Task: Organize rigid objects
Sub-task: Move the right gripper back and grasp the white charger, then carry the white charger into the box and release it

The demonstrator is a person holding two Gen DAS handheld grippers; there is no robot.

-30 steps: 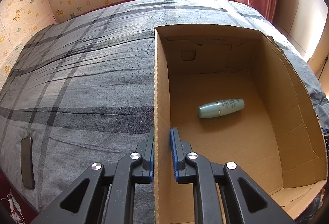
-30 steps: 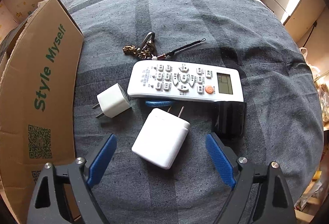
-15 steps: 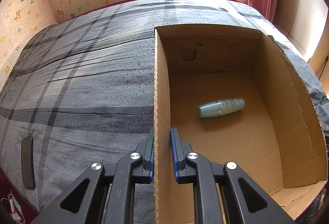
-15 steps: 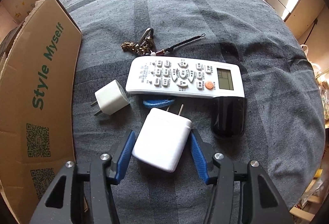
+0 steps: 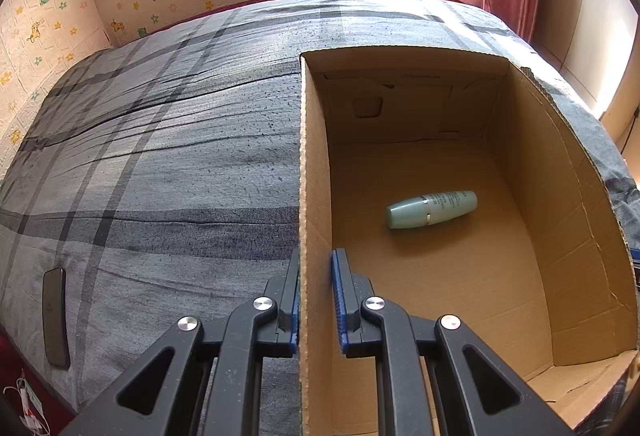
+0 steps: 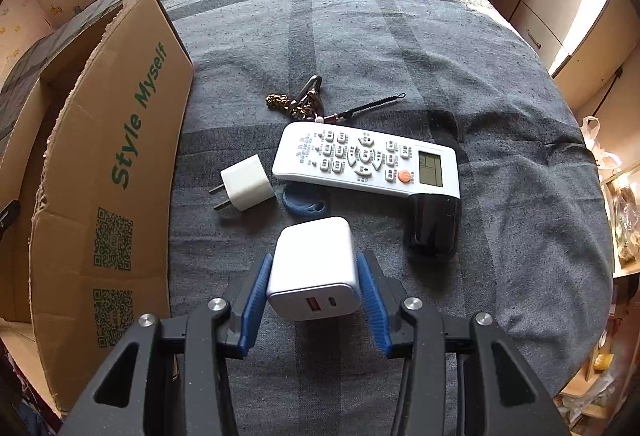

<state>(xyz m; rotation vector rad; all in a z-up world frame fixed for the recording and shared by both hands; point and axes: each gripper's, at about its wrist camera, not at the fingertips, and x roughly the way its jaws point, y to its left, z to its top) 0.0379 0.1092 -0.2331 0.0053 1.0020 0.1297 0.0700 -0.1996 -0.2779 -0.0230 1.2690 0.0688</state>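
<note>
While the left hand-held gripper stays clamped on the cardboard box wall, the right hand-held gripper, jaws just closing, grips the white charger at lower centre, above the bed. Its smooth, rigid, light shell looks slippery; the flat sides suit the pads best.

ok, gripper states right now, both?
Left gripper: shut on the cardboard box wall.
Right gripper: jaws just closed, shut on the large white charger.

Bottle in box; remote beside.
</note>
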